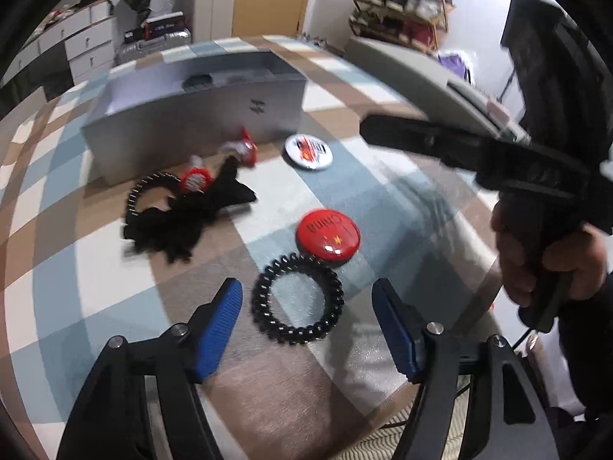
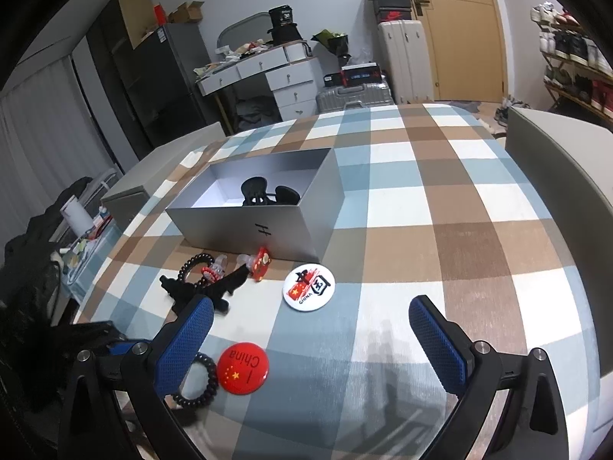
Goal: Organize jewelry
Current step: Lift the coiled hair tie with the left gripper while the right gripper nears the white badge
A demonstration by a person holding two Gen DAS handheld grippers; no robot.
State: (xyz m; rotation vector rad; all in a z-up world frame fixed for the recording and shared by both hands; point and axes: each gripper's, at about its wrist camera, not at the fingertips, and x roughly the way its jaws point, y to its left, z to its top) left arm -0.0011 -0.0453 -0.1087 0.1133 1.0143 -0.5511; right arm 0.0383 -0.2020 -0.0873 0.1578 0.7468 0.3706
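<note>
Left tool [image 1: 306, 306]: released, blue pads [image 1: 220, 326] spread, nothing pressed between them. It hangs over a black coil hair tie [image 1: 297, 299] that lies flat on the checked table [image 1: 383, 199], the tie lying in the gap between the pads and clear of both.

Right tool [image 2: 312, 329]: released, pads [image 2: 436, 345] wide apart, empty, hanging above bare cloth. In the left view it reaches in from the right, gripped by a hand [image 1: 551, 257].

Red badge [image 2: 243, 368]: flat on the table, touching the far edge of the coil tie.

White badge [image 2: 308, 283]: flat, just in front of the silver box [image 2: 291, 222], apart from the red badge.

Black bow [image 1: 184, 222]: spread on the table left of the badges, next to a second coil tie [image 1: 138, 191] and two small red trinkets [image 1: 247, 147], all close to the box front. Whether these touch one another cannot be told.

Box: open, standing on the table, holding a black claw clip [image 2: 260, 191].
</note>
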